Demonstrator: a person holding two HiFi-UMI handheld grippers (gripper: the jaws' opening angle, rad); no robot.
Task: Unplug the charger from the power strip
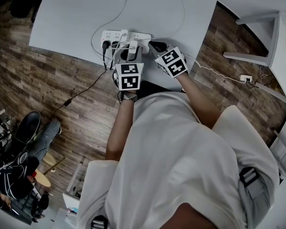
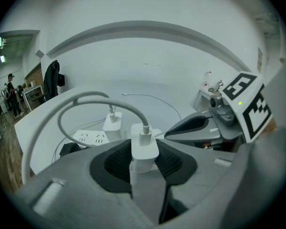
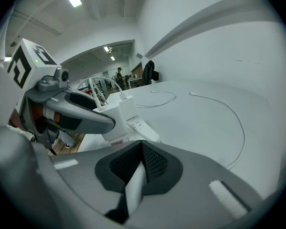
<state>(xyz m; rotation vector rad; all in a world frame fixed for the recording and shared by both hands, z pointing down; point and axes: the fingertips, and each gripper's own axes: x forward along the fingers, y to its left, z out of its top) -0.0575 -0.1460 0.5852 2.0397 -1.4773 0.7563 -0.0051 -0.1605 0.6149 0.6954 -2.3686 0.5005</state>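
A white charger with a white cable looping off to the left sits clamped between the jaws of my left gripper. In the head view that gripper hangs at the near side of the white power strip on the white table. Whether the charger's prongs are still in the strip is hidden. A second white charger stands plugged in the strip. My right gripper rests by the strip's right end, its jaws shut with nothing between them.
Black plugs sit at the strip's left end, and a black cable runs down to the wooden floor. Thin white cables lie on the table. White furniture stands at the right. A seated person is at lower left.
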